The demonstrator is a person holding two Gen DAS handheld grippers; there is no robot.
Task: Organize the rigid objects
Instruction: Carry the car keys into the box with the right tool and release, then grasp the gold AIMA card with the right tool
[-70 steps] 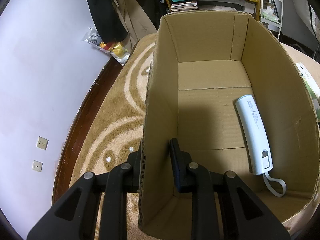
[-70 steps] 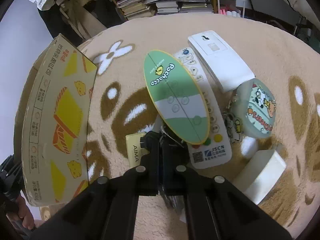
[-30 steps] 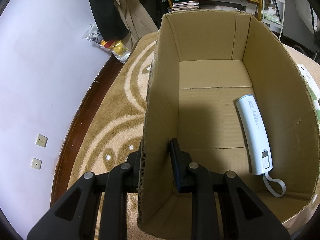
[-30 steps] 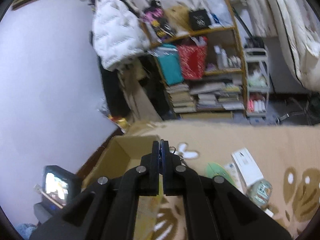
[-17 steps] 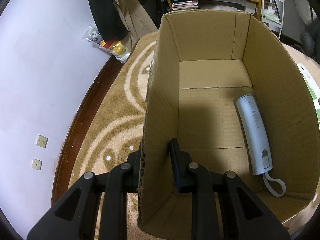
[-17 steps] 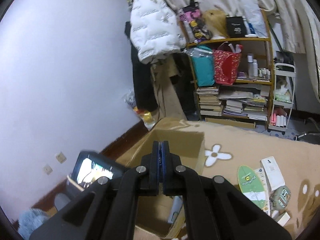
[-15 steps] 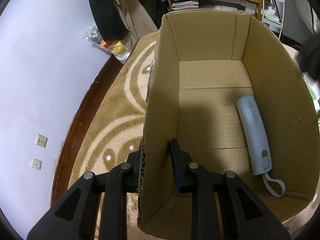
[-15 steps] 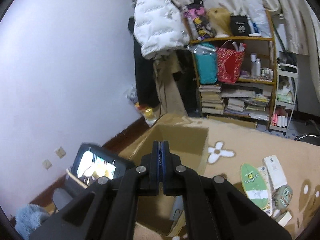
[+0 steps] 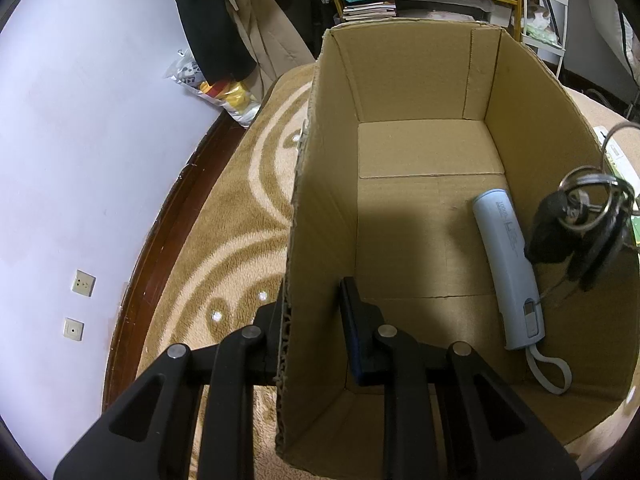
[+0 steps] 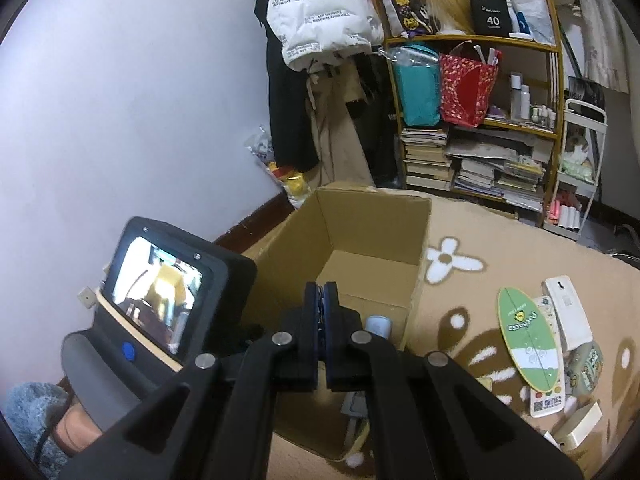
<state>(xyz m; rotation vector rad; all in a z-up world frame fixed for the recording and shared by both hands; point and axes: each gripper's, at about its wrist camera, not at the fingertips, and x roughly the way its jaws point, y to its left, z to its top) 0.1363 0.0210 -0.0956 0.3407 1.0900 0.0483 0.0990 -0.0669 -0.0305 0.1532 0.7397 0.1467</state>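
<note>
Left hand-held gripper [image 9: 312, 304] clamped astride cardboard box [image 9: 400, 80] wall — right [image 10: 321, 300] pinching keys [image 9: 576, 224].

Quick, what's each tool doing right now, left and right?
Left tool: closed on the side wall of the brown cardboard box.
Right tool: closed on the dark bunch of keys.

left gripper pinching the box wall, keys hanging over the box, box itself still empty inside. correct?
Not quite: the cardboard box isn't empty. The left wrist view shows a pale blue handset lying on its floor, below the hanging bunch of keys. The rest holds: the left gripper has its fingers either side of the box wall.
</note>
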